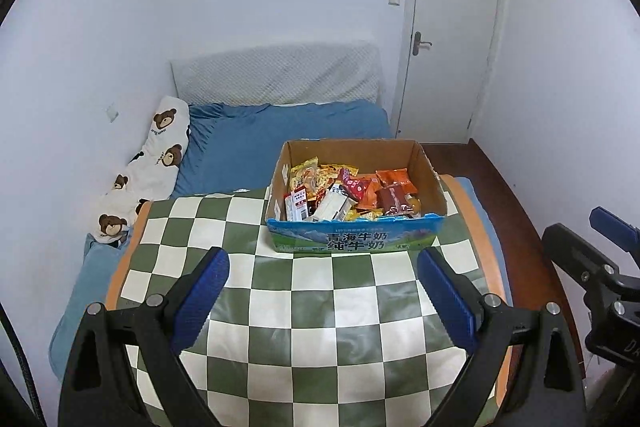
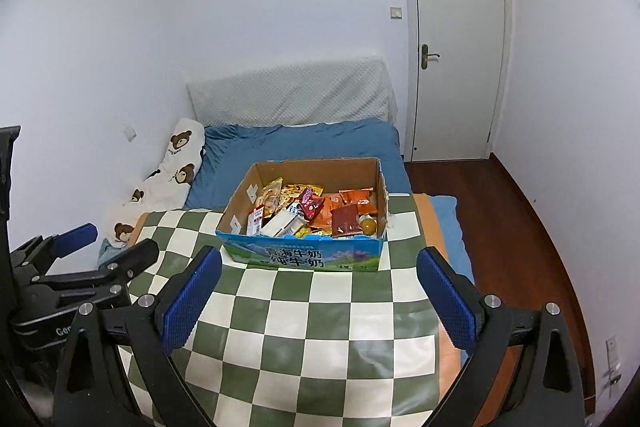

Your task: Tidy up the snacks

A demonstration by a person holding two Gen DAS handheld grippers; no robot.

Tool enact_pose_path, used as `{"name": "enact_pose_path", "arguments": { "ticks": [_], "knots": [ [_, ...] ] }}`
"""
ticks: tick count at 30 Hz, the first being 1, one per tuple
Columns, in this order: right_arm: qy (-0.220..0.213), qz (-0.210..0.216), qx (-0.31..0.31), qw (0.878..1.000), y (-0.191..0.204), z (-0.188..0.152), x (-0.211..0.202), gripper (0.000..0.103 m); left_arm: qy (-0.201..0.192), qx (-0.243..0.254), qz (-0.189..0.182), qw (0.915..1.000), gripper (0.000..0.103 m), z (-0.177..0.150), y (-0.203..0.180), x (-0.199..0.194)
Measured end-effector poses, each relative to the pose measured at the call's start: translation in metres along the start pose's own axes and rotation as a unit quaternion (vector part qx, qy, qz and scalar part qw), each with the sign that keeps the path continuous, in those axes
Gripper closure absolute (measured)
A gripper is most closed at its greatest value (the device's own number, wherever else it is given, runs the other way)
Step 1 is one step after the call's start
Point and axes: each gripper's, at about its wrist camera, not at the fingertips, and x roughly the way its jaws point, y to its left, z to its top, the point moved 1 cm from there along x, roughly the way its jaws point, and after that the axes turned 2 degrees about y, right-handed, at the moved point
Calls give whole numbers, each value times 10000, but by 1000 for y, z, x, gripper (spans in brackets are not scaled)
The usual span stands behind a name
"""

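An open cardboard box with a blue printed front stands on the far part of a green-and-white checked table; it also shows in the right wrist view. Inside lie several snack packets, red, orange, yellow and white, also seen in the right wrist view. My left gripper is open and empty, a little short of the box. My right gripper is open and empty, just before the box front. Each gripper shows at the edge of the other's view.
The table stands over a bed with a blue sheet, a bear-print pillow at the left and a padded headboard. A white door and dark wood floor are on the right.
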Motion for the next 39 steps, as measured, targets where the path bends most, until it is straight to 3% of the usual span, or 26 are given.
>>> {"name": "enact_pose_path", "arguments": {
  "ticks": [10, 12, 21, 39],
  "knots": [
    [41, -118, 72, 9999, -5, 5, 10, 3, -90, 38, 70, 9999, 7, 7, -2, 9],
    [40, -166, 91, 9998, -8, 7, 15, 3, -110, 47, 39, 9999, 0, 11, -3, 15],
    [53, -435, 174, 9989, -16, 22, 53, 0, -145, -15, 275, 9995, 0, 32, -2, 51],
    [598, -698, 251, 9955, -39, 44, 148, 0, 714, -69, 248, 9971, 0, 48, -4, 145]
  ]
}}
